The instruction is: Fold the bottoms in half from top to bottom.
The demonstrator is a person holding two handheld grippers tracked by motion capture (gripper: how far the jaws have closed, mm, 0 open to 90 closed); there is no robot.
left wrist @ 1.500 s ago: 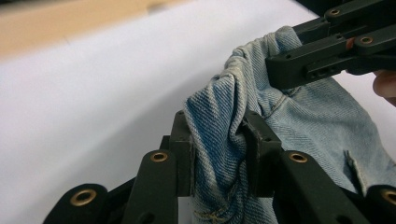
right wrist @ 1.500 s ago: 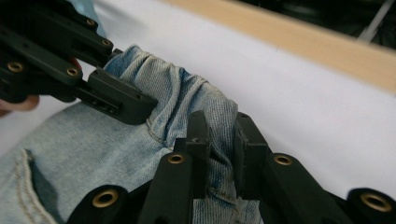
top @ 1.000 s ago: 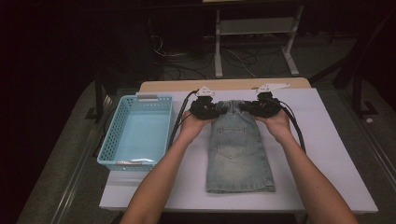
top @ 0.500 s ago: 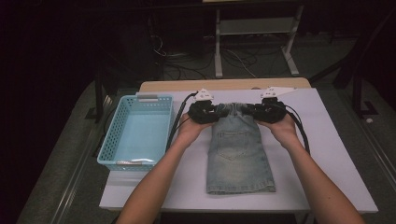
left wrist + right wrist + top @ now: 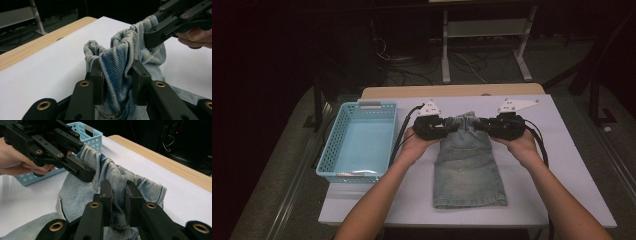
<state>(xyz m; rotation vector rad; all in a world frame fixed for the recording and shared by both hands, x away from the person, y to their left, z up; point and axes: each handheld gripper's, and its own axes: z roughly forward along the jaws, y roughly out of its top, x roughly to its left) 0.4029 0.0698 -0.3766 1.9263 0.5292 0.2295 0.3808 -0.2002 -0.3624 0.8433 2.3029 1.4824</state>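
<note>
The left gripper point(image 5: 451, 126) and the right gripper point(image 5: 482, 125) each pinch a far corner of the jeans point(image 5: 469, 172), near the top of the white desk point(image 5: 562, 165). Both grippers are squeezed tight on bunched cloth. The far edge is lifted a little off the desk, and the rest lies flat, close to the person. So the grab is done. I think a fold toward the near edge comes next. The blue basket point(image 5: 332, 152) beside the jeans has no clothes in it.
</note>
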